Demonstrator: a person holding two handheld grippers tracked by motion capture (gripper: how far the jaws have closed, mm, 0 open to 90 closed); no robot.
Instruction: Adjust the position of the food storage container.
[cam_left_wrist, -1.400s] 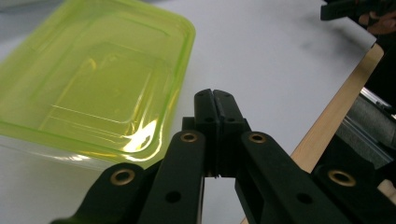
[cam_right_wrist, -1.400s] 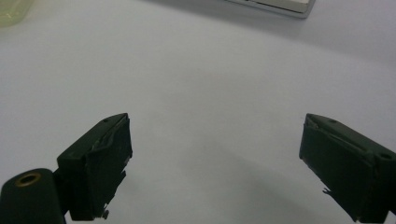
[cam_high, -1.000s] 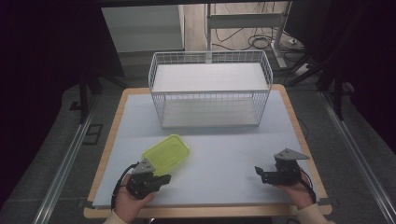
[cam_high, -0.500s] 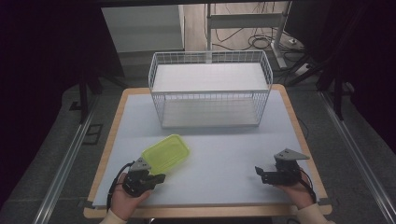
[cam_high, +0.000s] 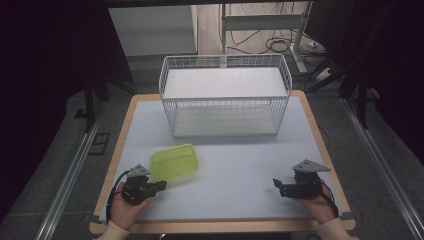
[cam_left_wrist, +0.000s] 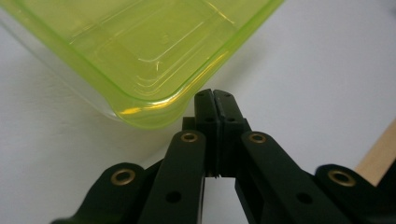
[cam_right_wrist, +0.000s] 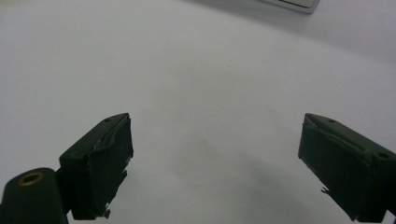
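Observation:
A translucent lime-green plastic container lies flat on the white tabletop, left of centre. My left gripper sits at the container's near corner, held by a hand. In the left gripper view its jaws are pressed together with nothing between them, their tips right at the rounded corner of the container. My right gripper rests low over the bare table near the front right, pointing left. It is open, with a wide gap between its pads.
A white wire basket stands at the back middle of the table, its open top facing up. The table's wooden edge runs along both sides and the front. Cables and frame legs lie on the floor behind.
My left gripper has drawn back a little to the left, toward the person, away from the container's near edge. The container and the right gripper stay where they were.

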